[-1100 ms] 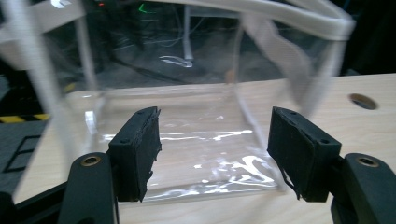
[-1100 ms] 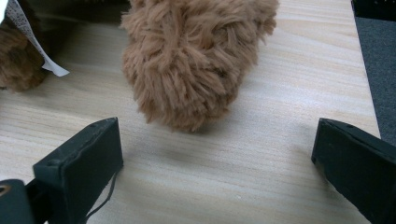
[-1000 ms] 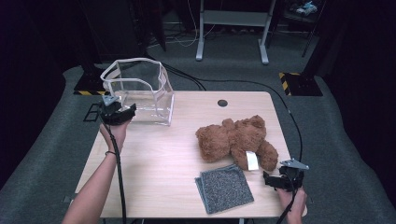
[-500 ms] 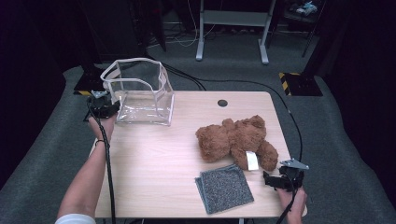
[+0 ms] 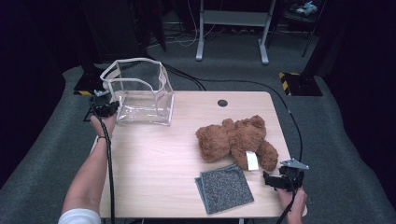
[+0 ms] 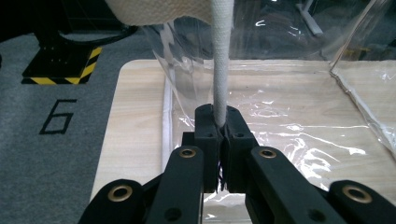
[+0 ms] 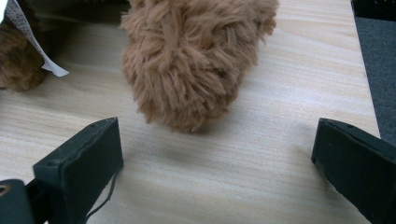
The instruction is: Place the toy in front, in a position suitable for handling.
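A clear plastic bag [image 5: 142, 95] with white fabric trim stands open at the table's back left. My left gripper [image 5: 106, 108] is at its left side, and its jaws have just been closing; in the left gripper view they are shut on the bag's white trim strip [image 6: 219, 60], which rises straight up from between the pads. A brown teddy bear [image 5: 236, 139] lies on the right half of the table with a white tag [image 5: 252, 160]. My right gripper [image 5: 273, 179] rests at the front right corner, open, with the bear's furry leg [image 7: 196, 60] just ahead of its jaws.
A folded grey cloth [image 5: 224, 188] lies at the front edge, left of the right gripper. A dark round hole [image 5: 222, 102] sits near the table's back edge. Cables run over the grey carpet behind the table, and a metal stand [image 5: 231, 23] is farther back.
My left gripper moved left and back from over the table to the bag's left side, and closed on the trim. The right gripper stayed where it was.
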`<state>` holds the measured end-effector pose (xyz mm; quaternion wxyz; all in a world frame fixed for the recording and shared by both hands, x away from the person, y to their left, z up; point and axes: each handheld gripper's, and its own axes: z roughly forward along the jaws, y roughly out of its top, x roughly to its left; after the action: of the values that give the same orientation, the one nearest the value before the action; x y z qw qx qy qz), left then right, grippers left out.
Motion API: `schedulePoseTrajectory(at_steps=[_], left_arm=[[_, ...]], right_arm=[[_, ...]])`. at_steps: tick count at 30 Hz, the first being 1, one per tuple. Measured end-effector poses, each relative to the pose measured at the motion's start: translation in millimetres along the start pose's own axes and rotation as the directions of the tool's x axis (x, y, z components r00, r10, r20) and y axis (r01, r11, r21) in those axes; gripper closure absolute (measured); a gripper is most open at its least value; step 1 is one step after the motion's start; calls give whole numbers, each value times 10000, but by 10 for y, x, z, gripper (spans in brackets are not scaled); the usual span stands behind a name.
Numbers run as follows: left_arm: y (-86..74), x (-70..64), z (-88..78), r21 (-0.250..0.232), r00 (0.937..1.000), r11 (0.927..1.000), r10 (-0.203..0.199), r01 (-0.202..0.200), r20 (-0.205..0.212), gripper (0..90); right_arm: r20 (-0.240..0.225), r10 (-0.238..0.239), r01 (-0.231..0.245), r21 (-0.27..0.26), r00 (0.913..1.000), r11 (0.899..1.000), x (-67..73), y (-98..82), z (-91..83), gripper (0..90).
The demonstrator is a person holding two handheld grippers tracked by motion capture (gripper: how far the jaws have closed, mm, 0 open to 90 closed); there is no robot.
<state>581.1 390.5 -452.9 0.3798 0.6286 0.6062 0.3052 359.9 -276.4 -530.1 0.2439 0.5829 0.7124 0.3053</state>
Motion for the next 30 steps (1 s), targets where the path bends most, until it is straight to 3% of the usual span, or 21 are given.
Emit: schedulePoseTrajectory(at_steps=[5, 10, 13, 19, 21, 22, 24, 25, 27, 29, 30], left_arm=[[-20, 13, -50, 63, 9994, 9994, -328, 328, -85, 873], [-39, 43, -94, 110, 9995, 9998, -190, 193, -257, 873], [-67, 74, -135, 107, 9977, 9988, -463, 469, -487, 872], [-83, 111, -164, -2, 9975, 9990, -448, 449, -554, 854], [-74, 121, -190, 48, 9982, 9989, -466, 468, -384, 769], [-74, 121, -190, 48, 9982, 9989, -466, 468, -384, 674], [-60, 105, -230, 107, 9980, 9985, -535, 539, -332, 621], [-48, 95, -269, 237, 9978, 9981, -567, 575, -330, 506], [-40, 85, -300, 249, 9981, 9982, -545, 553, -282, 466], [-49, 32, -390, 258, 9997, 9996, -64, 70, -238, 357], [-49, 32, -390, 258, 9997, 9996, -64, 70, -238, 324]], right_arm=[[4, 6, -6, -6, 10000, 10000, 1, 0, 0, 14], [5, 7, -7, -4, 10000, 10000, 1, 0, 0, 14], [3, 7, -7, -7, 10000, 10000, 1, 0, 0, 14], [3, 7, -7, -4, 10000, 10000, 1, 0, 0, 14], [2, 5, -5, -8, 10000, 10000, 1, -1, 0, 14], [2, 5, -5, -8, 10000, 10000, 1, -1, 0, 14], [1, 7, -7, -7, 10000, 10000, 1, 0, 0, 14], [3, 11, -11, -7, 10000, 10000, 1, 0, 0, 14], [5, 7, -7, -7, 10000, 10000, 1, 0, 0, 14], [6, 10, -10, -8, 10000, 10000, 1, 0, 0, 14], [6, 10, -10, -8, 10000, 10000, 1, 0, 0, 14]])
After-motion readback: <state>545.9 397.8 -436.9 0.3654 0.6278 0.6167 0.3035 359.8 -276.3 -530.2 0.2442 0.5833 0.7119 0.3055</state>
